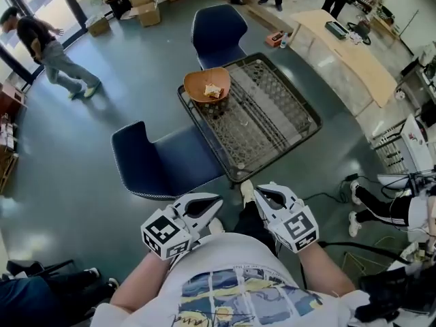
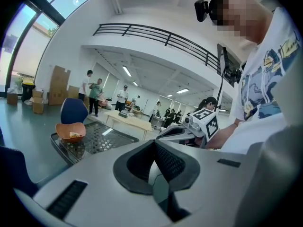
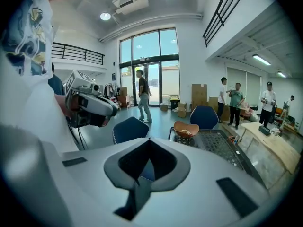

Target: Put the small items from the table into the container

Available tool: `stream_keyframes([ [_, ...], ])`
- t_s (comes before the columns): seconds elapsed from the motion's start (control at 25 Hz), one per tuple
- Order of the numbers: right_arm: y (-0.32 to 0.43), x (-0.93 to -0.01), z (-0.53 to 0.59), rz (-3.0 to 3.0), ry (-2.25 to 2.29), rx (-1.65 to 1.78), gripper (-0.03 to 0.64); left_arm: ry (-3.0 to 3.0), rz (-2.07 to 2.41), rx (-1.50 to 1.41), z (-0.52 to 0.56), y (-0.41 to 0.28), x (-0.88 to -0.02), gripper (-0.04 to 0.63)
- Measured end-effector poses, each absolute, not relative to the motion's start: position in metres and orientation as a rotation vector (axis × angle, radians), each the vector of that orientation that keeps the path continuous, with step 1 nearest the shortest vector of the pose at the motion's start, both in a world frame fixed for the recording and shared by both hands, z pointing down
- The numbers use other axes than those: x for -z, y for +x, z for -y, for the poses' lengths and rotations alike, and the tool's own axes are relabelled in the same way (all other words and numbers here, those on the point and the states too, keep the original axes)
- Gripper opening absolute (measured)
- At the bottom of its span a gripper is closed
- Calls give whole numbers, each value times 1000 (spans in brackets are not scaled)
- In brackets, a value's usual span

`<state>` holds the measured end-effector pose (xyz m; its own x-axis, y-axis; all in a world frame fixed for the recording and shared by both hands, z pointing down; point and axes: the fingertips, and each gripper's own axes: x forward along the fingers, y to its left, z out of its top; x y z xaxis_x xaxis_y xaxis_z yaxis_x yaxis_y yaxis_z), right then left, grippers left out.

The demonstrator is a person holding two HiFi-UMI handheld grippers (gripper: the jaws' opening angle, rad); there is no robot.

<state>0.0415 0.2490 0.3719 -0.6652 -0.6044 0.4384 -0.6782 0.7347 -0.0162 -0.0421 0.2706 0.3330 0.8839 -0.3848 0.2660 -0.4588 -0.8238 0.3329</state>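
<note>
Table (image 1: 308, 124), bowl (image 1: 195, 87) well beyond hand-held grippers (image 1: 219, 199) (image 1: 258, 190)

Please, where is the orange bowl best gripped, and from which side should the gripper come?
Probably the thin rim of the bowl, one finger inside and one outside, coming from above on the side facing you. The bowl stands upright and open at the table's corner, looks too wide to span, and its items lie in the middle, clear of the rim.

Head view: from above the person, steeply down, surface (image 1: 272, 114) well ahead. Left gripper view, right gripper view: just behind own jaws, near level, surface far off. All three share surface and bowl (image 1: 196, 84).
</note>
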Motion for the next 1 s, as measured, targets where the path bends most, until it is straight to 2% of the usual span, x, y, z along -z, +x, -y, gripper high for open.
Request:
stream_keyframes([
  [1.0,-33,-357,-248,2591,839,-184,6,2624,766,-210,-285,-111,-338,8],
])
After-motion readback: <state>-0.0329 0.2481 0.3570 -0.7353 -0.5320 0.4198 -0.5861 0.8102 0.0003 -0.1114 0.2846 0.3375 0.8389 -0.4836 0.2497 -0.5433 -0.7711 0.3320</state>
